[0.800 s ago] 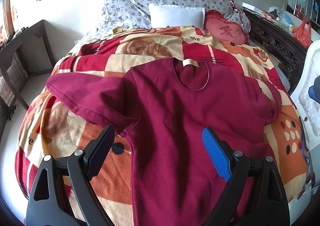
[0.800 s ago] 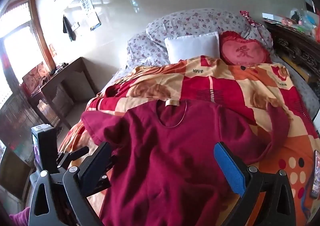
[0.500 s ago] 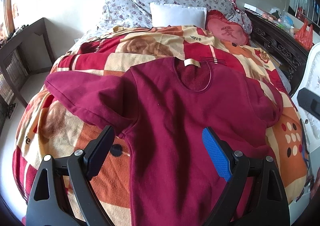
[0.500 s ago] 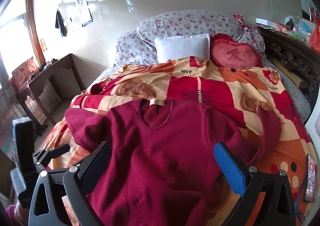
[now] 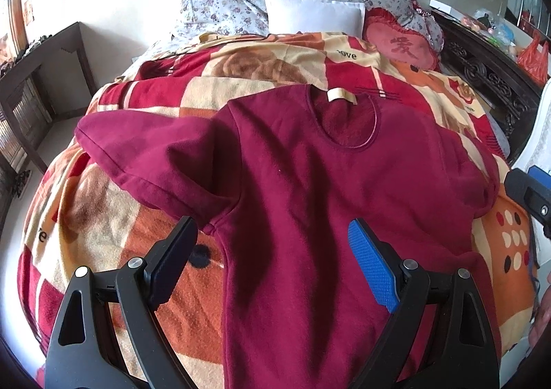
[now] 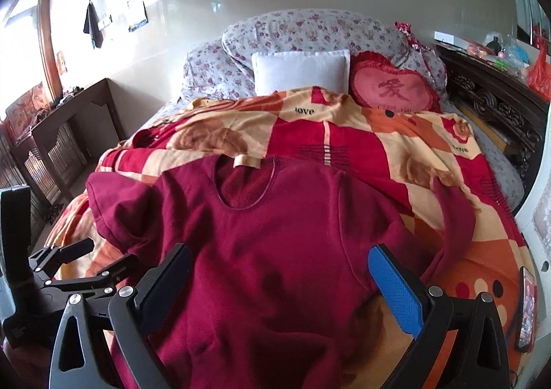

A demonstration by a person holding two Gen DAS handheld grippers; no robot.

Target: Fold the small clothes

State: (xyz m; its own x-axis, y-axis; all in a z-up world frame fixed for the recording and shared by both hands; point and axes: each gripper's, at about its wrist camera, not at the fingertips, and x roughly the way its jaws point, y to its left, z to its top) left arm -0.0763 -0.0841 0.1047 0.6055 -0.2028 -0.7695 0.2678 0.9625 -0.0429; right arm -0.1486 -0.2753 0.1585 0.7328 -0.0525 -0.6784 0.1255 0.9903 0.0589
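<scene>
A dark red long-sleeved top (image 5: 310, 189) lies spread face up on the bed, neck hole and beige label at the far end. It also shows in the right wrist view (image 6: 275, 251). Its left sleeve (image 5: 144, 154) lies out to the left; its right sleeve (image 6: 454, 216) bends up along the right side. My left gripper (image 5: 272, 251) is open and empty above the top's lower left body. My right gripper (image 6: 279, 272) is open and empty above the lower body. The right gripper's tip shows at the right edge of the left wrist view (image 5: 530, 192). The left gripper shows at the left of the right wrist view (image 6: 69, 272).
The bed is covered by a red, orange and cream blanket (image 5: 258, 68). A white pillow (image 5: 313, 13), a red heart cushion (image 5: 403, 44) and floral bedding lie at its head. A dark wooden desk (image 6: 51, 134) stands left. A carved headboard (image 6: 499, 106) runs right. A phone (image 6: 525, 313) lies at right.
Both grippers have shifted slightly over the top, the right one swinging so the shirt sits more centred. The right gripper's tip has come into the left wrist view. Both stay open.
</scene>
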